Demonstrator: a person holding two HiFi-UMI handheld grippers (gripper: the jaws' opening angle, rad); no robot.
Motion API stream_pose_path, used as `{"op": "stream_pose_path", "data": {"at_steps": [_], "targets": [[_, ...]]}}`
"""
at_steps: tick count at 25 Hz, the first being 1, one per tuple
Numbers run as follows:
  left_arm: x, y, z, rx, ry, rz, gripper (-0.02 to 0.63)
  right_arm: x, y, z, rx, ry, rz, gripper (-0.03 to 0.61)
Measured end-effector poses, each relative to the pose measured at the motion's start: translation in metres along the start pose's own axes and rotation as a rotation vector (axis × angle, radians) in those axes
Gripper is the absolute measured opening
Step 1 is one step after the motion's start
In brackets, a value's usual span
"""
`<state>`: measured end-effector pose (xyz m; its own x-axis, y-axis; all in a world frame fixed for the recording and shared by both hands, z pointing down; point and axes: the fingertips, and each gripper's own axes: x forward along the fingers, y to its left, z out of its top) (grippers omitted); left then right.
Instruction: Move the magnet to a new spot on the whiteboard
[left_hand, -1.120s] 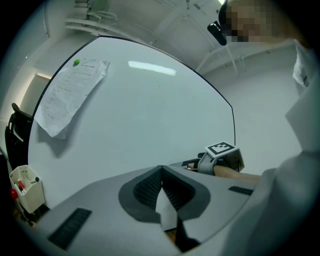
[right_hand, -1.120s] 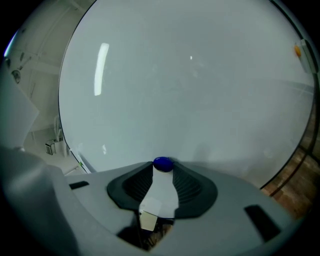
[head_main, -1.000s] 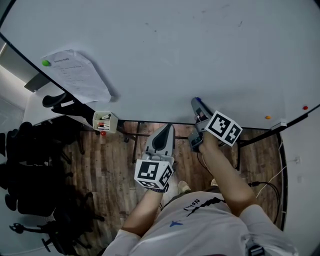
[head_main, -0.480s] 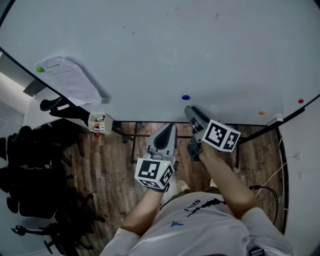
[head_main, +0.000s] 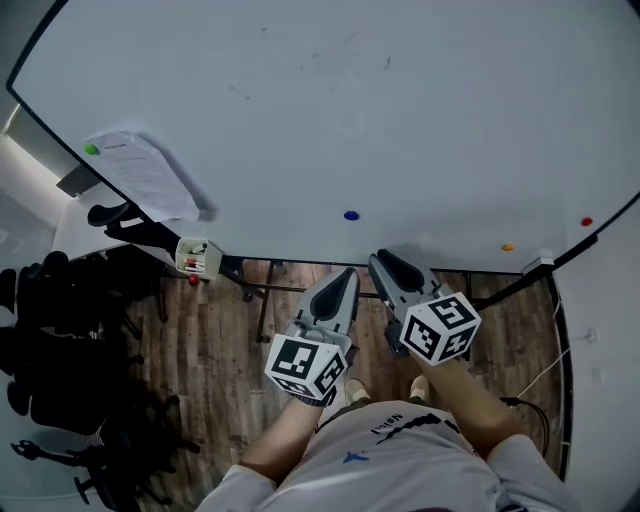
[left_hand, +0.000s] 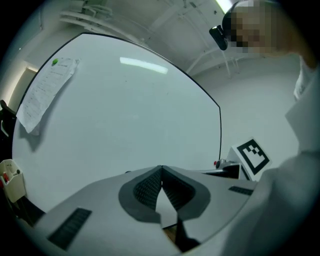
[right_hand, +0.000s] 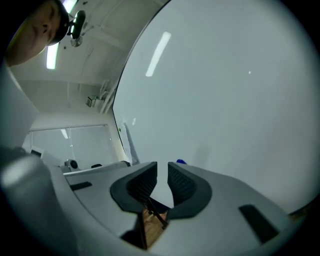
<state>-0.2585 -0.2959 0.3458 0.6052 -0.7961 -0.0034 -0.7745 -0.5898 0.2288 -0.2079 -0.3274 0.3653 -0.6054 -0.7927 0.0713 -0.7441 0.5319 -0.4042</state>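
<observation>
the blue magnet sits low on the whiteboard, free of both grippers. the right gripper has fingers half apart, just closing on nothing, and the left gripper is pinched empty. the right gripper is best drawn straight back from the whiteboard, so the magnet is not nudged.

A paper sheet hangs far left under a green magnet, with a small marker box just below. Black chairs crowd the wooden floor at the left.

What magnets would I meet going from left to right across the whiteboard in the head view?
green magnet → blue magnet → orange magnet → red magnet
</observation>
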Motion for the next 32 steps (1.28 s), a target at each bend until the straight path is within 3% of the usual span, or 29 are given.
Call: {"op": "stream_pose_path", "data": {"at_steps": [10, 32], "targets": [[0.014, -0.053, -0.002, -0.003, -0.03, 0.02, 0.012, -0.054, -0.008, 0.013, -0.214, -0.007, -0.009, 0.014], [0.057, -0.131, -0.029, 0.006, -0.026, 0.041, 0.012, -0.126, -0.068, 0.022, -0.231, -0.005, -0.005, 0.014]]}}
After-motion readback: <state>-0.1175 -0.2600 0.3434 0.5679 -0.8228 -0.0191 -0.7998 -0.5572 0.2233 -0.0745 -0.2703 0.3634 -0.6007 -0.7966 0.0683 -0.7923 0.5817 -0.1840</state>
